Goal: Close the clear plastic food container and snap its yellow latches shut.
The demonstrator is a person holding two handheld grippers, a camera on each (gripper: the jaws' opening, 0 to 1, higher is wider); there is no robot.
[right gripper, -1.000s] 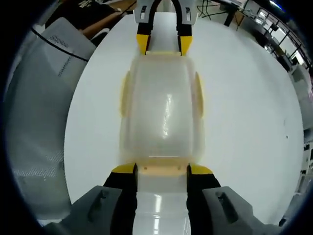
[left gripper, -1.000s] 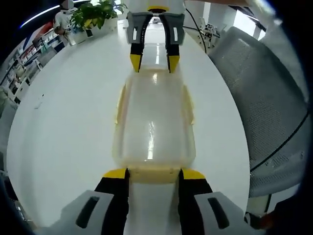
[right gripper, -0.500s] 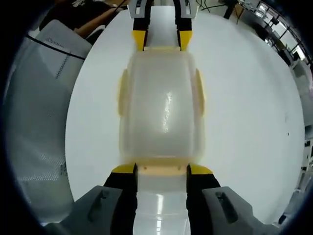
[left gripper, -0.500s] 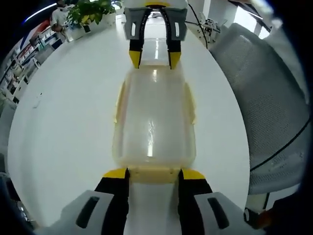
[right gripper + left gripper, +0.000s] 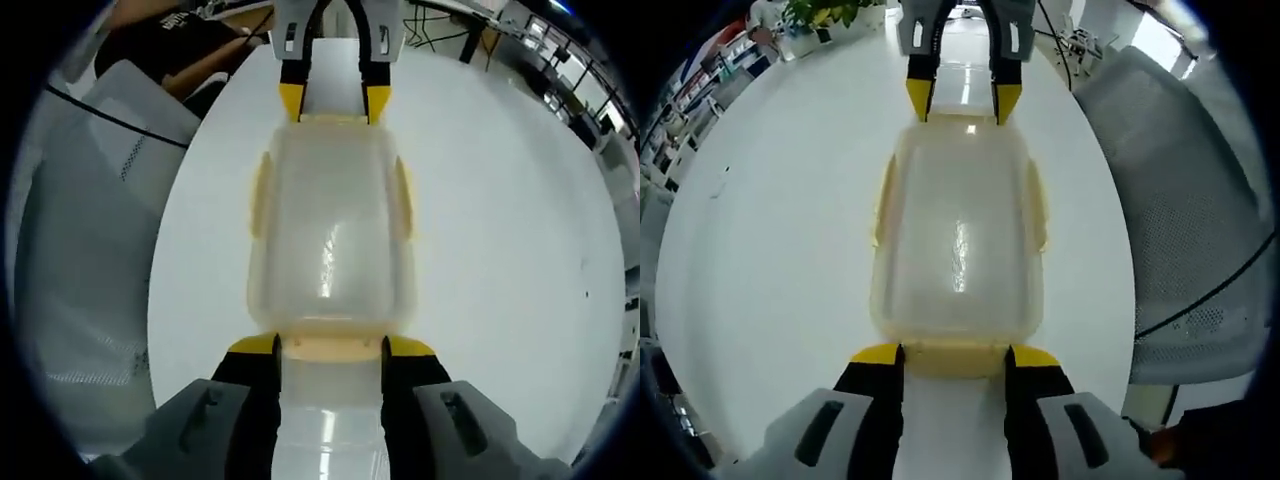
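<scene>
A round white table (image 5: pixel 770 230) is seen spread beneath both grippers, with a grey mesh chair (image 5: pixel 1180 210) beside it, to the right of the left gripper (image 5: pixel 954 356). The clear plastic food container (image 5: pixel 958 240) is laid on the table directly ahead of the left gripper, its lid on, its near end reaching between the yellow-tipped jaws, which are held parted at either side of the end latch (image 5: pixel 955 356). Whether the latch is actually touched by the tips cannot be told. The right gripper (image 5: pixel 963 100) is seen at the container's far end, its jaws likewise spread. In the right gripper view the same arrangement is mirrored: the container (image 5: pixel 332 235) is lined up straight ahead of the right gripper (image 5: pixel 334 346), its near latch (image 5: pixel 334 346) lying between the open jaws, and the left gripper (image 5: pixel 334 103) is met at the far end. Yellow side latches (image 5: pixel 260 195) are seen folded along the container's long sides.
</scene>
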